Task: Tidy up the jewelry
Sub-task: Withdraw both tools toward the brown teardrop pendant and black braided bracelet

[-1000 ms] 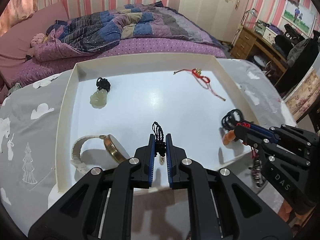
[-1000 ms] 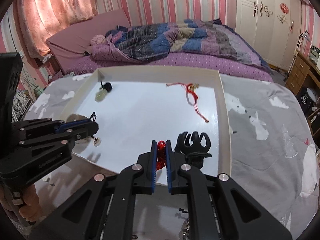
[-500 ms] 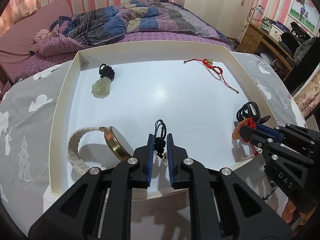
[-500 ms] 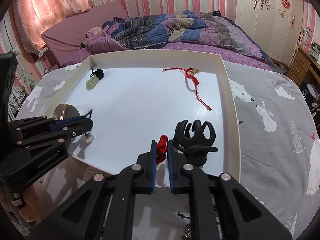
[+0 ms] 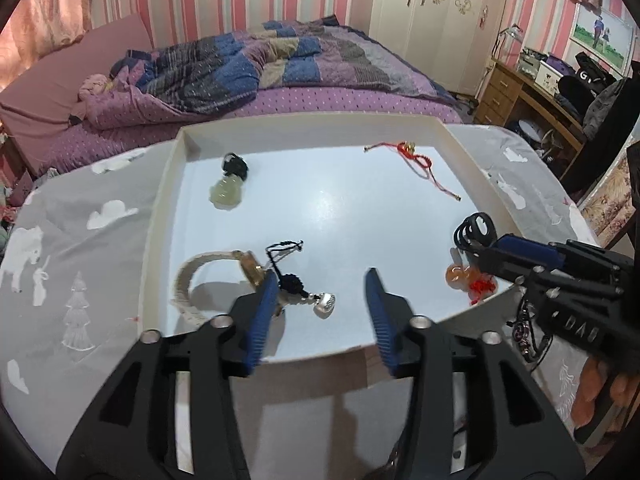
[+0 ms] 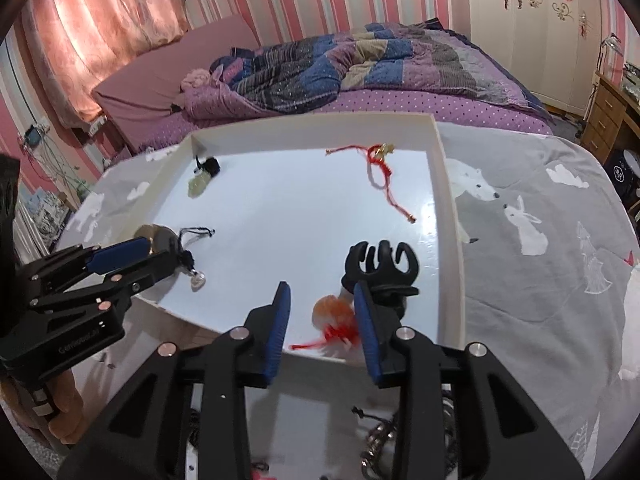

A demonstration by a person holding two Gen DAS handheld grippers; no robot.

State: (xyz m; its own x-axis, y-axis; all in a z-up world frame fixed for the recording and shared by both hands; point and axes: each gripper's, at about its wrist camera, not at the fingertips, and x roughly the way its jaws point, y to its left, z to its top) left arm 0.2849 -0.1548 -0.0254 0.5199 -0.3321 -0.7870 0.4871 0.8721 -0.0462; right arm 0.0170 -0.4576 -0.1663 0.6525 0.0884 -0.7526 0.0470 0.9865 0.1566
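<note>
Both tongs stand over the near edge of the white tray (image 5: 160,216), each with its jaws just opened and a piece of jewelry lying loose between them on the tray floor. Left tongs (image 5: 320,300): jaws apart, gripping nothing. The black-cord pendant (image 5: 294,284) lies just beyond the left pad, its long axis running from the cord loop at far left to the silver charm (image 5: 325,302) at near right (the cord seems to brush that pad; contact cannot be confirmed). Right tongs (image 6: 320,312): jaws apart, gripping nothing. The orange pendant with red tassel (image 6: 334,316) lies in the gap, nearer the right pad, the tassel trailing toward the near left. A black hair claw (image 6: 380,268) stands just beyond the right pad.

Judged relation for the coming move: each released piece sits directly ahead of its own tongs, so a straight withdrawal toward the near side should clear both. More jewelry (image 6: 376,440) lies below the right tongs, off the tray, nearer that hand.
</note>
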